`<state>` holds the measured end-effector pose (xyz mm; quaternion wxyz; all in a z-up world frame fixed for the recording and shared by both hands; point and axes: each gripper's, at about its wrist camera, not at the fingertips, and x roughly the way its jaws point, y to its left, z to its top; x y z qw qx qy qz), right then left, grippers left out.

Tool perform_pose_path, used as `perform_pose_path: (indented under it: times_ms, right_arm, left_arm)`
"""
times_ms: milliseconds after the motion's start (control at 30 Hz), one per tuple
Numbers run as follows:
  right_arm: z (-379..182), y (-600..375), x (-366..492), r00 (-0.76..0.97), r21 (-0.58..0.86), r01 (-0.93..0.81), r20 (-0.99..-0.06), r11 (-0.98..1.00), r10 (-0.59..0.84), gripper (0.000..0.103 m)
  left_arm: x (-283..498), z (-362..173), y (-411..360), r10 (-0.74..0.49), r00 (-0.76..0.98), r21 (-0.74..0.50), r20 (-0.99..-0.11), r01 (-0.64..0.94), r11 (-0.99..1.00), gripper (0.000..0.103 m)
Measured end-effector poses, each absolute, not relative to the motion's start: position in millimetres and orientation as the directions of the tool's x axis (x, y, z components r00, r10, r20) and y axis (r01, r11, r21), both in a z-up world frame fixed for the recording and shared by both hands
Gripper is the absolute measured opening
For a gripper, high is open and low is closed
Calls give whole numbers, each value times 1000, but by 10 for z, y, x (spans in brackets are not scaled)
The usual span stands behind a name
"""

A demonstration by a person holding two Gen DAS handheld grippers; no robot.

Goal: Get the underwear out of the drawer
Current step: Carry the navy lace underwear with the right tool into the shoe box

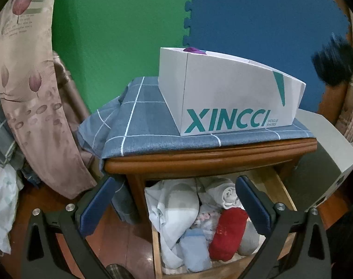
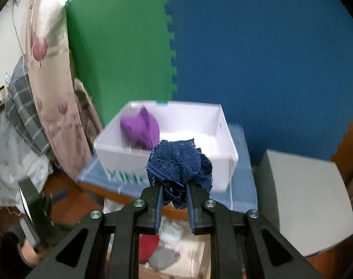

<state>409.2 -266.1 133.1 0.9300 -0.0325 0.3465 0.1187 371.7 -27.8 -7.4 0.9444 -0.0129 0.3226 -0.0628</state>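
The wooden drawer stands open under the nightstand, full of rolled clothes: a red roll, a light blue roll and white pieces. My left gripper is open and empty, hovering just above the drawer. My right gripper is shut on navy lace underwear, held up in front of the white shoebox. A purple garment lies inside the box. The box also shows in the left wrist view with "XINCCI" on its side.
The box stands on a blue checked cloth over the wooden nightstand. A grey box stands to the right. A floral pillow leans at the left. Green and blue foam mats cover the wall.
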Motion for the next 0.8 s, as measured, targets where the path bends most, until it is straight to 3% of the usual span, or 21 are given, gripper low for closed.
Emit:
perform_pose_path:
  times_ms: [367, 800]
  right_arm:
    - [1856, -2433, 4582, 790, -25, -223, -591, 975, 165, 17]
    - [1567, -2318, 5270, 761, -57, -168, -642, 984, 93, 17]
  left_arm:
    - [3699, -47, -270, -139, 784, -87, -605, 109, 990, 102]
    - [3722, -29, -286, -144, 772, -106, -619, 100, 989, 102]
